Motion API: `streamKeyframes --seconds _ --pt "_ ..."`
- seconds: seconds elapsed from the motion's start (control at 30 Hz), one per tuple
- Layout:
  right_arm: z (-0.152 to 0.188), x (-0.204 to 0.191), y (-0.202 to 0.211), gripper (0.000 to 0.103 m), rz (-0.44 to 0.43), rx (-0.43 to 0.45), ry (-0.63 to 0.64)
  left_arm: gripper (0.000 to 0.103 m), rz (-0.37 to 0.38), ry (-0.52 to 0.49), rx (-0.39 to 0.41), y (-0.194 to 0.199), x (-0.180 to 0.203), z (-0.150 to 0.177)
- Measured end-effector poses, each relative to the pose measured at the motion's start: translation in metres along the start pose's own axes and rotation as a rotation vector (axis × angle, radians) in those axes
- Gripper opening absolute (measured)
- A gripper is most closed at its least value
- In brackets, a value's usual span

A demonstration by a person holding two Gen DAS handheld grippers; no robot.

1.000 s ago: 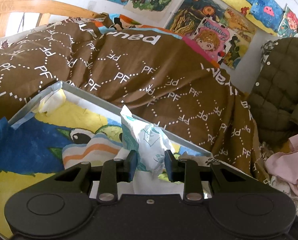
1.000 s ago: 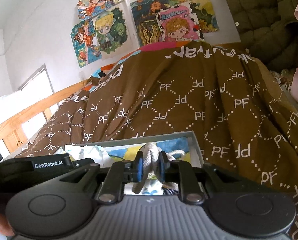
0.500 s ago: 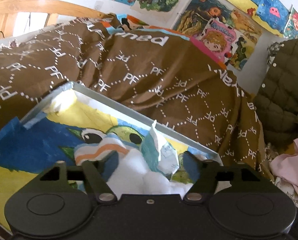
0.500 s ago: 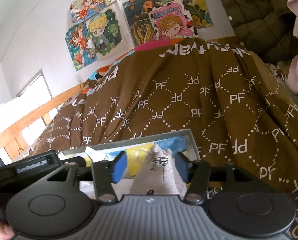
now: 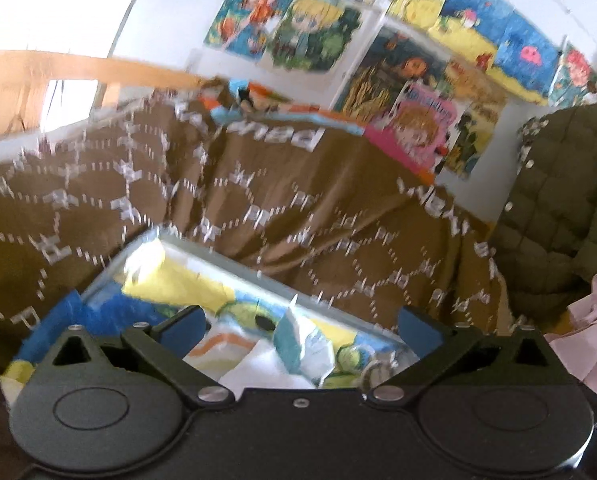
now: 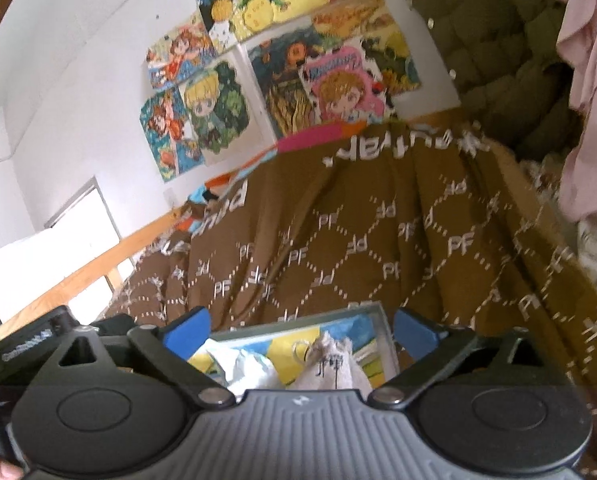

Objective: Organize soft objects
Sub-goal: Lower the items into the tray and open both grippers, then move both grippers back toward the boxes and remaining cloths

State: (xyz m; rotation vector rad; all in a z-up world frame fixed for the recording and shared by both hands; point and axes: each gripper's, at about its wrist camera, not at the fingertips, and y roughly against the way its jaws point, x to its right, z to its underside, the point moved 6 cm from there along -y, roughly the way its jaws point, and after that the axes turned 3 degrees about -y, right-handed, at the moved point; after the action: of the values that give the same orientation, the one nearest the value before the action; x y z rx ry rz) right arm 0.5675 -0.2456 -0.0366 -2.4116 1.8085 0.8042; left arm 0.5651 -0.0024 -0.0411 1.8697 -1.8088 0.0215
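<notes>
Tongs on the left hand (image 5: 300,326) stand fully released; their jaws have just been opening, and the white and teal soft packet (image 5: 304,346) lies free between them, inside the shallow tray (image 5: 234,266) on the brown bed cover (image 5: 338,216). From the right wrist, the right tongs (image 6: 302,330) are released too, their jaws just opened, and the grey cloth pouch (image 6: 332,368) rests in the same tray, beside the white packet (image 6: 244,364). Both soft things seem placed, so I judge the step is the retreat. To do it well, draw each tool straight back and a little up, with the pads kept wide, so no cloth or drawstring catches and comes out again.
</notes>
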Motion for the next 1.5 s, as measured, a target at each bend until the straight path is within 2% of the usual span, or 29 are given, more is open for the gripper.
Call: streamKeyframes --seconds 0.17,0.43,0.73,1.03,1.5 --pt "-0.019 -0.005 0.037 0.103 0.015 0.050 0.014 0.102 -0.008 -0.076 0.128 0.048 0.017 -0.018" --pt "-0.037 -0.025 0.113 0.103 0.024 0.147 0.091 0.102 0.006 -0.122 0.215 0.123 0.038 -0.038" --pt "-0.036 -0.061 0.177 0.103 0.004 0.229 0.158 0.102 0.018 -0.191 0.278 0.201 0.043 -0.036" --pt "-0.008 -0.080 0.221 0.103 0.019 0.233 0.202 0.102 0.014 -0.210 0.272 0.251 0.029 -0.013" --pt "0.047 -0.080 0.258 0.103 0.060 0.197 0.252 0.102 -0.009 -0.212 0.182 0.291 -0.004 0.035"
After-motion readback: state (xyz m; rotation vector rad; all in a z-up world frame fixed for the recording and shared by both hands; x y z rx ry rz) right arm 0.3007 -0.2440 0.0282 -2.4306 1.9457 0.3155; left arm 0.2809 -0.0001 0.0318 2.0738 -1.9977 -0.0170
